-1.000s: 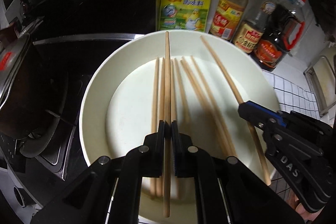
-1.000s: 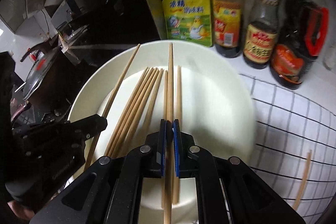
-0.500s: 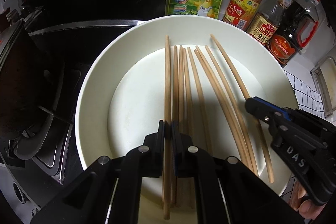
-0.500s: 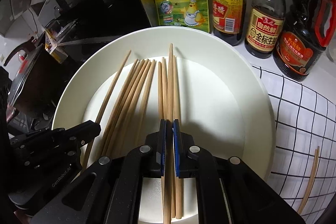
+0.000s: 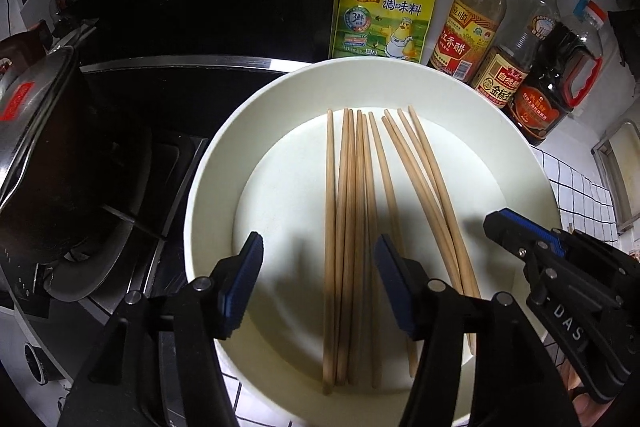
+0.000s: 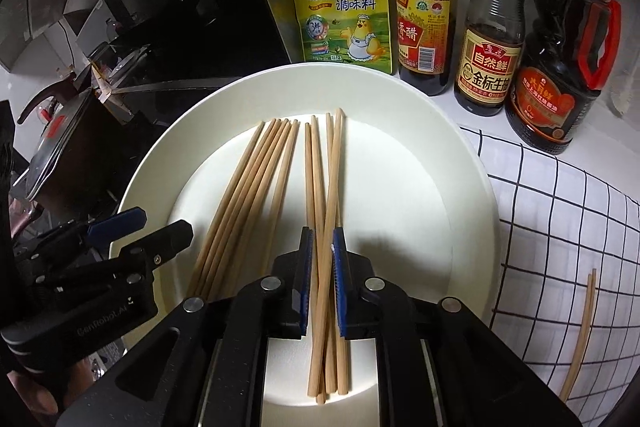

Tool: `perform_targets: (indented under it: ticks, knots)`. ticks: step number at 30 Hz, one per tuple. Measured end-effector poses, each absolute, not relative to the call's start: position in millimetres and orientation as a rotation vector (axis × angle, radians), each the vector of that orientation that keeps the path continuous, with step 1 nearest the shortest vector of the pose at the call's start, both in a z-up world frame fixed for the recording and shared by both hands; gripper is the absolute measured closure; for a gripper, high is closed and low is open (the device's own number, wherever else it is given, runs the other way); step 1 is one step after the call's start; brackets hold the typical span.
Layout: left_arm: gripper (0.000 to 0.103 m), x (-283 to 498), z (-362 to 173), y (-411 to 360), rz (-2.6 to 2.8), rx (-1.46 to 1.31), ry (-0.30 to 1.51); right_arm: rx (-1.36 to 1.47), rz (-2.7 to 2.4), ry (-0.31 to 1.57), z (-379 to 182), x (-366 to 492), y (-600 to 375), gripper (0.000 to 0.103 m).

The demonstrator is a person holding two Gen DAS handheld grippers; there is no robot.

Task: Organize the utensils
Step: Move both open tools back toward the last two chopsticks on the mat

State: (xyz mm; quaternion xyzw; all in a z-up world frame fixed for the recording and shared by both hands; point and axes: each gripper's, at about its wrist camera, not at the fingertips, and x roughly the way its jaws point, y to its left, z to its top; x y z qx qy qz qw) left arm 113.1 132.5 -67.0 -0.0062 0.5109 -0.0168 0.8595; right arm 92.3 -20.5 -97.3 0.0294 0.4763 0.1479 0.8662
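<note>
The left gripper (image 5: pixel 318 281) hangs with jaws spread wide, released, over the pale wooden chopsticks (image 5: pixel 352 247) lying in the round white plate (image 5: pixel 212 179). The right gripper (image 6: pixel 321 267) has its jaws slightly parted around crossed chopsticks; whether they are pinched I cannot tell. Only the right view shows a lone chopstick (image 6: pixel 580 335) at 3 o'clock on the checked cloth (image 6: pixel 560 227).

Two wrist fisheyes, close above, facing down-forward, sharing the plate (image 5: pixel 208 187) (image 6: pixel 472 187)

The yellow seasoning pouch (image 6: pixel 343 9) reads "太太乐 鸡精 调味料". The vinegar bottle (image 6: pixel 424 27) shows "香醋". The soy sauce bottle (image 6: pixel 494 59) reads "自然鲜 金标生抽". The left gripper (image 6: pixel 136 231) body bears "GenRobot.AI"; the right gripper (image 5: pixel 508 223) bears "DAS".
</note>
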Motion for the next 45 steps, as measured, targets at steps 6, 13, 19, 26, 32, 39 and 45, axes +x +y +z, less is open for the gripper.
perform_targets:
  ticks: [6, 13, 19, 26, 32, 39, 45]
  knots:
    - [0.044, 104, -60, 132, -0.027, -0.001, 1.055, 0.058, 0.308, 0.98, -89, 76, -24, 0.088]
    - [0.041, 90, -49, 129, -0.031, -0.006, 1.032, 0.062, 0.297, 0.956, -78, 57, -32, 0.087]
    - [0.039, 77, -40, 119, -0.042, 0.001, 1.016, 0.074, 0.284, 0.936, -70, 39, -44, 0.086]
    - [0.034, 61, -33, 106, -0.045, 0.011, 1.001, 0.09, 0.264, 0.922, -66, 19, -64, 0.081]
    - [0.03, 52, -31, 91, -0.059, 0.014, 1.001, 0.107, 0.231, 0.918, -67, 3, -89, 0.076]
    - [0.028, 40, -31, 58, -0.124, 0.016, 1.009, 0.119, 0.135, 0.922, -73, -20, -136, 0.067]
    - [0.027, 26, -35, 17, -0.208, 0.038, 1.024, 0.146, 0.032, 0.945, -86, -41, -188, 0.065]
